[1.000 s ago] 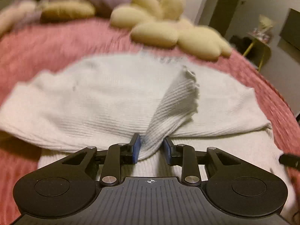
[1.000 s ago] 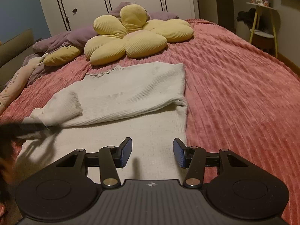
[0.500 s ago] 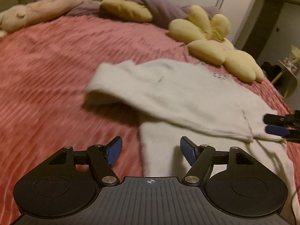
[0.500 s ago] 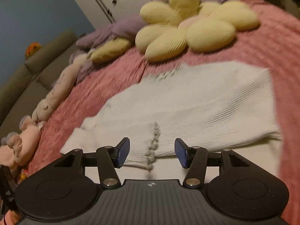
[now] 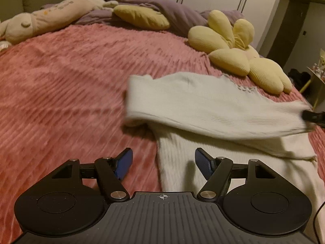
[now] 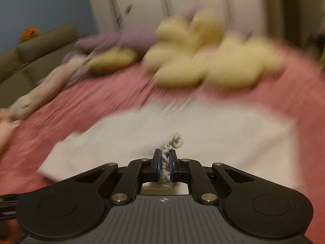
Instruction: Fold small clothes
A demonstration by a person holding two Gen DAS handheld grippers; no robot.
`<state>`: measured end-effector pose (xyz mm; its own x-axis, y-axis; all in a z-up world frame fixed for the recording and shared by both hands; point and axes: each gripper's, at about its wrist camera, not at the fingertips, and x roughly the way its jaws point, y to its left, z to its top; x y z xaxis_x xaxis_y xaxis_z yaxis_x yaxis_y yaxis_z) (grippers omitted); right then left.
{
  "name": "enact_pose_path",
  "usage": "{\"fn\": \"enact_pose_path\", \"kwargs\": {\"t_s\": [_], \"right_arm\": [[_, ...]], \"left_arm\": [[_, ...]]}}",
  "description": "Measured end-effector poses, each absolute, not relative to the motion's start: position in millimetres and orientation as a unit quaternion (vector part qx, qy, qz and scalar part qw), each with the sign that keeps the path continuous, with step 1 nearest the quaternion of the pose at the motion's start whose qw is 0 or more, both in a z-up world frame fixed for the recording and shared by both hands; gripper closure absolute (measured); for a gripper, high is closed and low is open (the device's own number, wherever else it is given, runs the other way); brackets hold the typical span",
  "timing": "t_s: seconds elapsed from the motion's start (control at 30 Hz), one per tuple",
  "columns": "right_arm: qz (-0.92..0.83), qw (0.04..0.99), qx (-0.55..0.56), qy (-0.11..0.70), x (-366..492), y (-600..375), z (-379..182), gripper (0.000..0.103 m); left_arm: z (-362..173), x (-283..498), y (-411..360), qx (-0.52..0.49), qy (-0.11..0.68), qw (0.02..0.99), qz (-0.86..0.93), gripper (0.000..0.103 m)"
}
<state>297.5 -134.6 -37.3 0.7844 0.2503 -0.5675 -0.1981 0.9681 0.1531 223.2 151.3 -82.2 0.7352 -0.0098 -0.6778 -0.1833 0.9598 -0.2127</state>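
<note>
Bed, left part: bare pink bedspread (image 5: 67, 93), open for a pass from the near edge up to the head.
Bed, right part: white sweater (image 5: 203, 109) spread there, one sleeve folded across it.
Head edge: yellow flower cushion (image 5: 233, 48), small yellow pillow (image 5: 142, 17), purple blanket (image 5: 162, 6) and plush toy (image 5: 46, 17) line it, blocking reach beyond.
Left claw (image 5: 163, 162): open over the sweater's left edge, bedspread free beside it.
Right claw (image 6: 165, 162): closed on the sweater's cuff (image 6: 174, 142), sweater directly ahead.
Right of bed: yellow side table (image 5: 316, 81) close by.
</note>
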Motion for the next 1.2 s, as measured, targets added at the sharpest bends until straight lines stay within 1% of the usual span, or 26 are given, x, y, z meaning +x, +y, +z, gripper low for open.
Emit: {"fn": "enact_pose_path", "kwargs": {"t_s": [0.07, 0.13, 0.2, 0.27, 0.33, 0.43, 0.47, 0.53, 0.57, 0.6, 0.7, 0.8, 0.9, 0.97, 1.0, 1.2], "right_arm": [[0.062, 0.958, 0.007, 0.278, 293, -148, -32, 0.096], [0.035, 0.954, -0.001, 0.297, 300, -165, -39, 0.096], [0.029, 0.941, 0.020, 0.336, 309, -183, -53, 0.096], [0.042, 0.923, 0.068, 0.376, 316, -201, -66, 0.095], [0.049, 0.914, 0.117, 0.387, 317, -214, -73, 0.094], [0.055, 0.905, 0.158, 0.391, 317, -230, -79, 0.094], [0.057, 0.905, 0.159, 0.392, 318, -230, -81, 0.095], [0.047, 0.915, 0.124, 0.381, 319, -225, -77, 0.096], [0.030, 0.925, 0.102, 0.365, 317, -223, -73, 0.098], [0.015, 0.931, 0.092, 0.354, 319, -220, -70, 0.102], [-0.030, 0.940, 0.057, 0.335, 321, -227, -68, 0.103], [-0.018, 0.927, 0.096, 0.362, 328, -244, -73, 0.103], [0.041, 0.912, 0.164, 0.374, 328, -253, -77, 0.097], [0.053, 0.908, 0.173, 0.378, 327, -251, -79, 0.077], [0.053, 0.906, 0.171, 0.384, 329, -250, -81, 0.075], [0.071, 0.896, 0.163, 0.406, 339, -239, -94, 0.073]], "left_arm": [[-81, 231, 146, -0.126, 0.361, 0.923, 0.047, 0.030], [-83, 241, 139, -0.114, 0.364, 0.923, 0.049, 0.032], [-85, 250, 135, -0.106, 0.372, 0.920, 0.058, 0.032], [-86, 258, 134, -0.104, 0.378, 0.918, 0.062, 0.033], [-86, 263, 135, -0.101, 0.379, 0.917, 0.067, 0.033], [-87, 270, 136, -0.087, 0.380, 0.918, 0.078, 0.034], [-87, 272, 137, -0.084, 0.380, 0.918, 0.083, 0.035], [-88, 276, 139, -0.083, 0.381, 0.916, 0.093, 0.036], [-89, 278, 141, -0.084, 0.383, 0.915, 0.096, 0.037], [-89, 279, 142, -0.086, 0.384, 0.914, 0.098, 0.037], [-91, 282, 143, -0.087, 0.385, 0.913, 0.100, 0.037], [-92, 283, 141, -0.084, 0.384, 0.914, 0.102, 0.037], [-93, 283, 143, -0.087, 0.384, 0.914, 0.101, 0.035], [-93, 283, 144, -0.087, 0.384, 0.914, 0.100, 0.035], [-93, 282, 143, -0.086, 0.384, 0.914, 0.100, 0.035], [-94, 283, 147, -0.088, 0.382, 0.914, 0.104, 0.034]]}}
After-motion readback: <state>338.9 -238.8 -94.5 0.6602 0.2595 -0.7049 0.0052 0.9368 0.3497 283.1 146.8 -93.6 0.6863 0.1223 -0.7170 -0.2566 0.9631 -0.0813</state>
